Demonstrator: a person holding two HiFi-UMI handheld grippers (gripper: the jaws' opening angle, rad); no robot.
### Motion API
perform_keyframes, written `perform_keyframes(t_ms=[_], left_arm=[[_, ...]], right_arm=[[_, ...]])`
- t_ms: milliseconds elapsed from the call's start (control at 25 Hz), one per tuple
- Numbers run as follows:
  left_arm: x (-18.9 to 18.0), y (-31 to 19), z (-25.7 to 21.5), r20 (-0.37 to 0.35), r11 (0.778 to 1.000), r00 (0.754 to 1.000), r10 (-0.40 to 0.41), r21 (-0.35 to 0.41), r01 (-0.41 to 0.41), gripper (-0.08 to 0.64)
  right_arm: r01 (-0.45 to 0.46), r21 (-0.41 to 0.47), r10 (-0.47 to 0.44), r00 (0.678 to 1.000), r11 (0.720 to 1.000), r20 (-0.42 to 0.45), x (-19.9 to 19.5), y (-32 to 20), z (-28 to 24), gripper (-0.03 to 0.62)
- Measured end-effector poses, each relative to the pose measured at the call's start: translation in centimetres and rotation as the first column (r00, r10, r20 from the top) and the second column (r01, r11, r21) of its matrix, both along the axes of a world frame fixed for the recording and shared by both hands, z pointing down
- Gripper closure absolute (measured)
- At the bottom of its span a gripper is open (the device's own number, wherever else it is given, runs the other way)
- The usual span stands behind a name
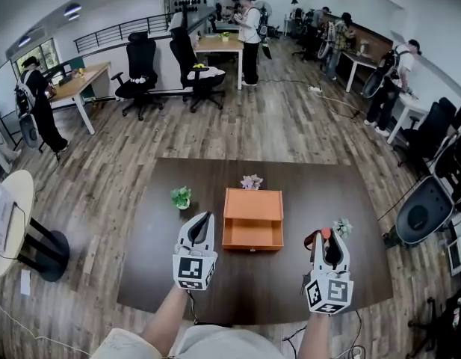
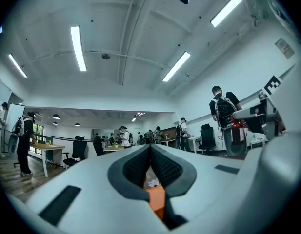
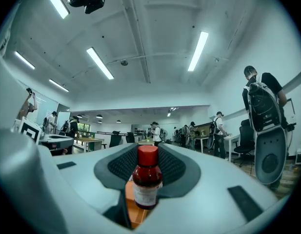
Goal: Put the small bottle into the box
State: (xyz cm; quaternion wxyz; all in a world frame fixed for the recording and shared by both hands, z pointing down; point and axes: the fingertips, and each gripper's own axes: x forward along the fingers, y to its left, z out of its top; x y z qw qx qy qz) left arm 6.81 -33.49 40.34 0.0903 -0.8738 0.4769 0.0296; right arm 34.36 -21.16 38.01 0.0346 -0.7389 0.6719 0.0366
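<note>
The orange box stands mid-table with its front drawer pulled out; a strip of it shows between the jaws in the left gripper view and below the bottle in the right gripper view. The small bottle is dark red with a red cap and a pale label. It stands upright between the ribbed pads of my right gripper, which is shut on it. In the head view that gripper hovers right of the box with the bottle's red cap showing. My left gripper is shut and empty, just left of the box.
On the dark brown table a small green plant sits left of the box, a pink flower pot behind it, and another small plant by my right gripper. Office chairs, desks and several people stand beyond the table.
</note>
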Motion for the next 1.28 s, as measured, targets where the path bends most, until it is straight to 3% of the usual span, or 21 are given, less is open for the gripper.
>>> perform_keyframes(t_ms=[400, 1280], left_arm=[[-0.6, -5.6, 1.2, 0.012, 0.999, 1.0, 0.009, -0.035, -0.009, 0.558], [-2.0, -6.6, 5.1, 0.037, 0.99, 0.999, -0.003, -0.138, 0.008, 0.557]], right_arm=[[0.007, -0.026, -0.007, 1.0, 1.0, 0.003, -0.5, -6.3, 1.0, 0.465], [0.026, -0.109, -0.025, 1.0, 0.994, 0.01, -1.5, -8.6, 4.0, 0.465]])
